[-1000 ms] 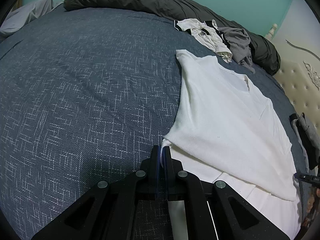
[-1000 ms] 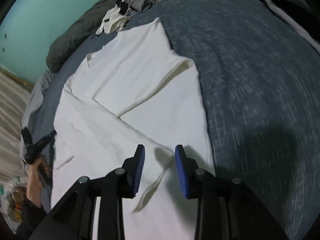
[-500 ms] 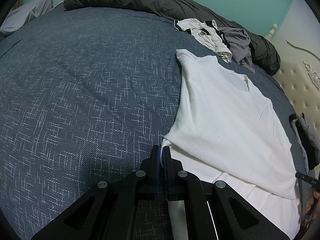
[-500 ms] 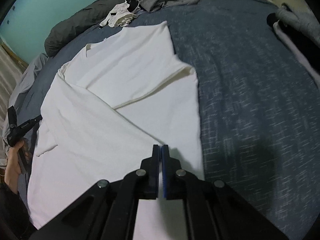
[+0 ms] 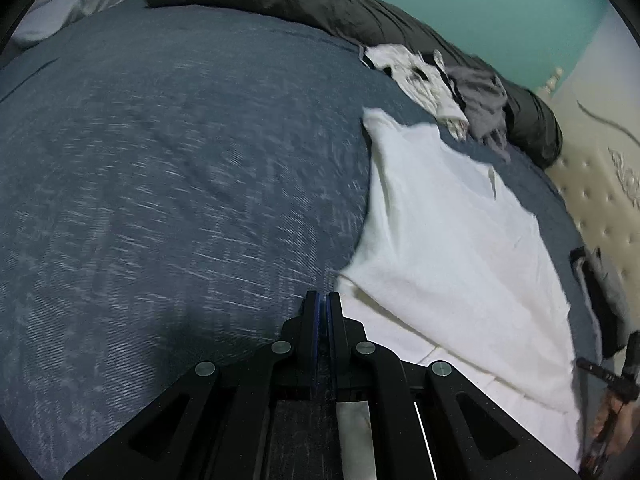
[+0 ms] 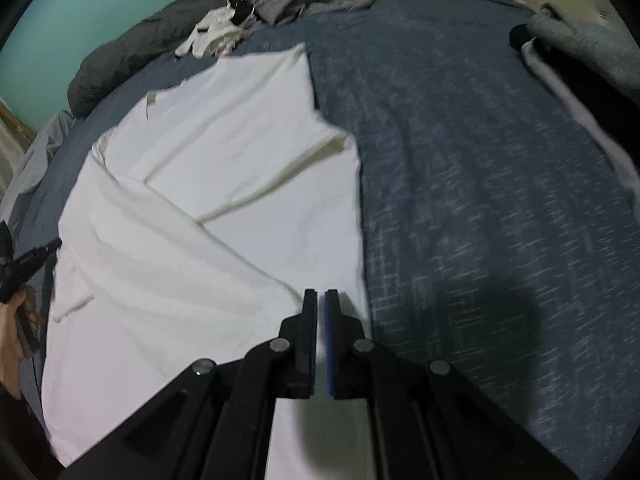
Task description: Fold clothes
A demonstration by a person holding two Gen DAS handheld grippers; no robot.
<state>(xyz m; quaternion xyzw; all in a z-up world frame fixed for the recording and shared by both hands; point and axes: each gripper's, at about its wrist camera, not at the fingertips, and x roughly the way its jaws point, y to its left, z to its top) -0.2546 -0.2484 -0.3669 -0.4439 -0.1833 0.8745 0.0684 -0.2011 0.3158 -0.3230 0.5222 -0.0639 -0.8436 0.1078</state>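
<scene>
A white T-shirt [image 5: 448,240] lies on the blue-grey bedspread [image 5: 180,184], one side folded over its body. In the right wrist view the shirt [image 6: 192,216] fills the left half, with a diagonal fold across it. My left gripper [image 5: 322,300] is shut at the shirt's near left edge; I cannot see cloth between its fingers. My right gripper [image 6: 321,300] is shut over the shirt's right edge, near the fold's tip; whether it pinches cloth is unclear.
A heap of white and grey clothes [image 5: 448,84] lies beyond the shirt by a dark rolled duvet [image 5: 304,4]. A cream tufted headboard [image 5: 600,184] stands at the right. More grey and dark clothing [image 6: 576,52] lies at the bed's far right.
My right gripper closed from open and shifted toward the shirt's right edge. My left gripper stayed shut and has drifted slightly left off the shirt's corner; the view is blurred by motion.
</scene>
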